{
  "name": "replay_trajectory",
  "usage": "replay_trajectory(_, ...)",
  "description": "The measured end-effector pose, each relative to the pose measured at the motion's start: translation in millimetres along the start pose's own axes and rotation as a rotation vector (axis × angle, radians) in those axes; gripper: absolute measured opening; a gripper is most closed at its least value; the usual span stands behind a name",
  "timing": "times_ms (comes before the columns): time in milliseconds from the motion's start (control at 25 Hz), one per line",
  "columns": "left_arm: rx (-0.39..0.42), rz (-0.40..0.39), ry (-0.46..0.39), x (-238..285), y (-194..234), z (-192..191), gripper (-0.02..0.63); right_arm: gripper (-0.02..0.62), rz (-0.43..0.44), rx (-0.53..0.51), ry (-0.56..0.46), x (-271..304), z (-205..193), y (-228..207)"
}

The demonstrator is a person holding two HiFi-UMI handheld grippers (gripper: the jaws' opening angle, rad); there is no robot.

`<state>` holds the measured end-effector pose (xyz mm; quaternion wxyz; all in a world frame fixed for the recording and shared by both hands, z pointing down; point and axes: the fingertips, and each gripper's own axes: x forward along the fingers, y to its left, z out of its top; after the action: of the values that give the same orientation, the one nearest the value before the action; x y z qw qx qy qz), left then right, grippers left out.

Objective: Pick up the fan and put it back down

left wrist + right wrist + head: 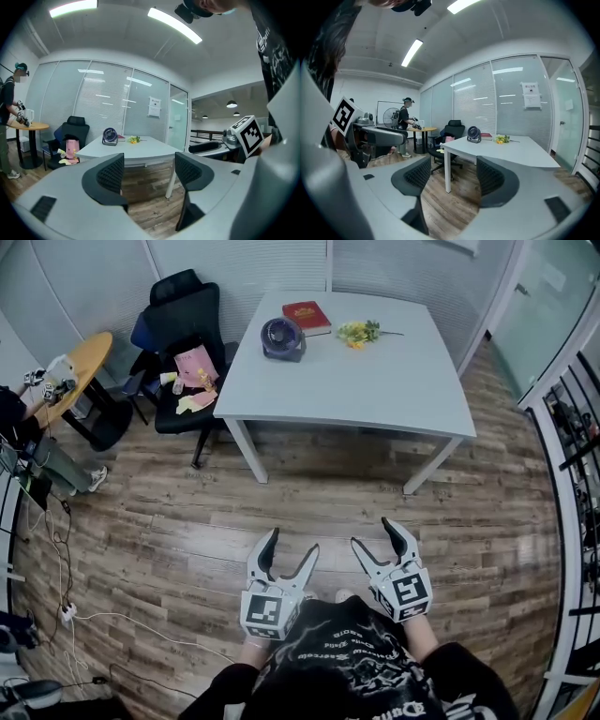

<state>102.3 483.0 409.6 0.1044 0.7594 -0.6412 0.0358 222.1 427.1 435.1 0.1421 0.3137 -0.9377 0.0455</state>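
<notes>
- The left gripper [292,545] is held low in front of the person, pointing ahead. Its jaws stand wide apart with only floor and the table's edge showing between them, so it grips nothing.
- The right gripper [373,535] is just beside it, level with it. It is likewise spread open and empty.
- Wood floor lies between both grippers and the table [375,371]. Neither gripper is near the tabletop yet.
- The fan [282,338] stands on the table's far left part, well apart from both grippers. It lies straight ahead of the left gripper and ahead and to the left of the right one.
- The left gripper looks slightly better lined up with it, so it is probably the nearer hand, though the margin is small.
- The fan stands upright on its base, and its round grille seems turned roughly toward the person and tilted a little upward.
- It is a squat, round thing with no marked long axis. Its thin direction seems to run front to back, so a grip across that depth looks likeliest.
- A red book [307,315] lies just beyond the fan, and yellow flowers [358,332] lie to its right, both close enough to mind on the approach.
</notes>
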Motion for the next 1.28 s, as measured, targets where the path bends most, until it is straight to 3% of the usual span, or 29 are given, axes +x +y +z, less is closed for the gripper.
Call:
replay_trajectory(240, -0.072, -0.061, -0.017, -8, 15, -4, 0.350, 0.295, -0.015, -0.002, 0.009, 14, -2, 17)
replay_trajectory(640, -0.046, 0.024, 0.004, 5, 42, -10, 0.348, 0.285, 0.018, 0.019, 0.032, 42, -11, 20)
replay_trajectory(880, -0.048, 0.059, 0.024, 49, 64, -6, 0.348, 0.285, 0.047, 0.000, 0.030, 88, -2, -13)
replay_trajectory(1280, -0.071, 0.160, 0.053, 172, 94, 18, 0.348, 0.284, 0.129, -0.025, 0.035, 186, 31, -122)
